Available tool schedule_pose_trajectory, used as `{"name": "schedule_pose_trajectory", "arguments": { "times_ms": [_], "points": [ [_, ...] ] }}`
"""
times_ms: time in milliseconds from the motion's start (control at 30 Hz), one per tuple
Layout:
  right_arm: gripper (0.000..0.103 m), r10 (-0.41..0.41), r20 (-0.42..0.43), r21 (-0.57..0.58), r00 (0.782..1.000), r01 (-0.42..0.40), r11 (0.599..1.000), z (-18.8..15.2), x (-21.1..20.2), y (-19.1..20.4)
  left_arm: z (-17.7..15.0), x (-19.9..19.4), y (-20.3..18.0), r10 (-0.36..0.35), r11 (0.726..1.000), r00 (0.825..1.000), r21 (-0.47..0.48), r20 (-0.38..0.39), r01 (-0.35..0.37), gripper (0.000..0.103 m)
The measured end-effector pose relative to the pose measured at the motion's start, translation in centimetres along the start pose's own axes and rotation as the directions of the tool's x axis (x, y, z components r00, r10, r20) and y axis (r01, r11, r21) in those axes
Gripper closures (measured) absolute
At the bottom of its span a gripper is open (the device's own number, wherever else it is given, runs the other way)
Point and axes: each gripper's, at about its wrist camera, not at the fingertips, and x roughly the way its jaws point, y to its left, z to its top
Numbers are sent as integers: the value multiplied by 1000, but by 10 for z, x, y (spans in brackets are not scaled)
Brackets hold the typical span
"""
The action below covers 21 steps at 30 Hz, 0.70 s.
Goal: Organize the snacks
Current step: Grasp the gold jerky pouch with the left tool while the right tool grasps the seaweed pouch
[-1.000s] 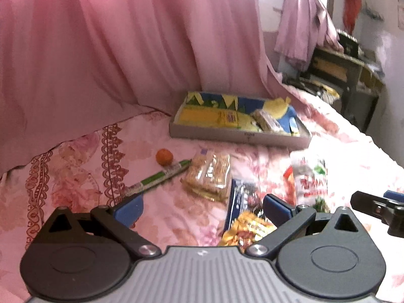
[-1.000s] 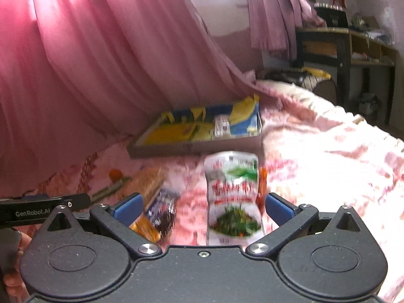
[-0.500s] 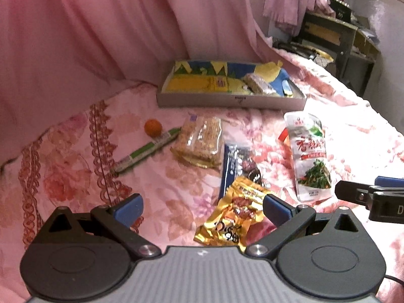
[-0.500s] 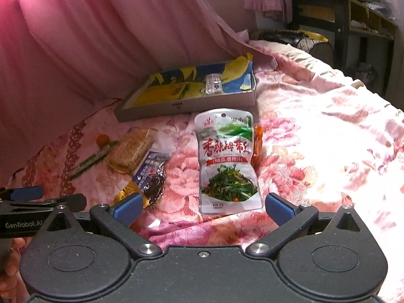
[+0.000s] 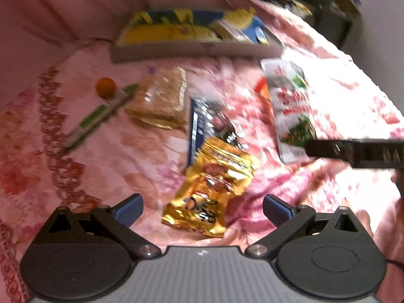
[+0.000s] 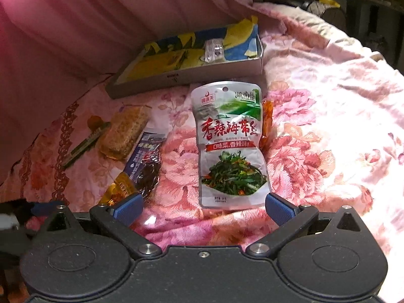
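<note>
Both grippers, left [image 5: 200,205] and right [image 6: 202,205], hang empty, fingers spread wide, over the bed [image 6: 315,136], where the seaweed pouch [image 6: 231,146] lies flat (light, floppy, slick; pinch its bottom edge).

Before me the bed is covered by a pink floral bedspread [image 6: 315,126], rumpled into folds near my end, with a dark red patterned border [image 5: 50,126] along its left side. A pink curtain [image 6: 75,25] hangs behind the bed and reaches down to it. Dark furniture [image 6: 366,5] stands at the far right; its contents are too dim to identify.
</note>
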Motion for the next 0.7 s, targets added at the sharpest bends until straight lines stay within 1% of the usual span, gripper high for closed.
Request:
{"name": "schedule_pose_trajectory", "arguments": {
  "times_ms": [67, 200, 300, 400, 467, 500, 533, 567, 633, 700],
  "points": [
    [1, -29, -7, -24, 1000, 29, 999, 6, 8, 1, 2, 7, -2, -26, 999, 999, 21, -27, 26, 0],
    [1, -80, -8, -71, 997, 79, 994, 14, 26, 3, 5, 19, -1, -42, 999, 997, 23, -65, 44, 0],
    [1, -112, -10, -87, 994, 110, 990, 20, 41, 4, 10, 22, 3, -43, 999, 998, 22, -55, 44, 1],
    [1, -114, -11, -78, 993, 113, 991, 25, 53, 4, 15, 26, 6, -48, 998, 998, 33, -50, 49, 2],
    [1, -116, -8, -65, 993, 116, 991, 29, 60, 3, 17, 30, 7, -56, 998, 996, 37, -63, 59, 7],
    [3, -116, -11, -56, 993, 116, 992, 30, 63, 3, 18, 32, 8, -63, 997, 995, 37, -73, 66, 11],
    [5, -115, -15, -44, 993, 114, 992, 30, 66, 2, 18, 34, 8, -75, 996, 993, 36, -85, 79, 16],
    [10, -116, -22, -28, 993, 115, 993, 30, 68, 1, 17, 35, 8, -83, 996, 992, 37, -92, 87, 19],
    [12, -125, -20, -21, 992, 125, 992, 30, 68, 0, 16, 36, 7, -88, 995, 991, 44, -102, 93, 28],
    [18, -131, -11, -23, 991, 131, 991, 29, 65, 1, 15, 35, 7, -92, 994, 991, 42, -99, 97, 33]
  ]
}}
